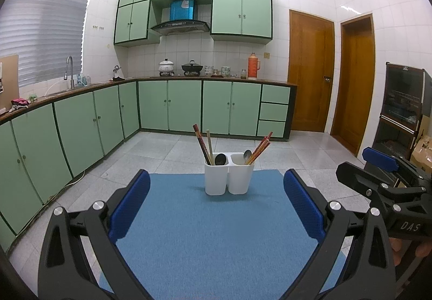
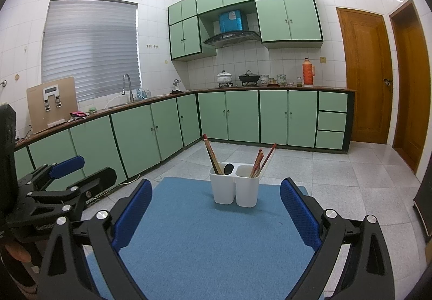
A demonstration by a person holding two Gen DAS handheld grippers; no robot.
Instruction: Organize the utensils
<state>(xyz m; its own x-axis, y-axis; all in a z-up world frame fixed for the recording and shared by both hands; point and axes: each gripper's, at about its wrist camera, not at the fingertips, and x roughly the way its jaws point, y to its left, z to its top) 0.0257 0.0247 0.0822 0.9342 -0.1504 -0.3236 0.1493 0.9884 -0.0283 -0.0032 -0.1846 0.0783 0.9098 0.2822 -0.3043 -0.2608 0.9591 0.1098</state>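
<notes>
Straight ahead at twelve o'clock of both grippers, the white plastic two-compartment utensil holder [image 1: 229,178] stands on the blue cloth-covered bench [image 1: 216,232], its chopsticks [image 1: 203,144] leaning upright. The left gripper [image 1: 216,205] and right gripper [image 2: 216,211] both have their fingers spread wide and empty, about equally near.

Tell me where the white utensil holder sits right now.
In both wrist views the white utensil holder stands upright at the far centre of the blue mat, ahead of both open grippers and apart from them.
</notes>
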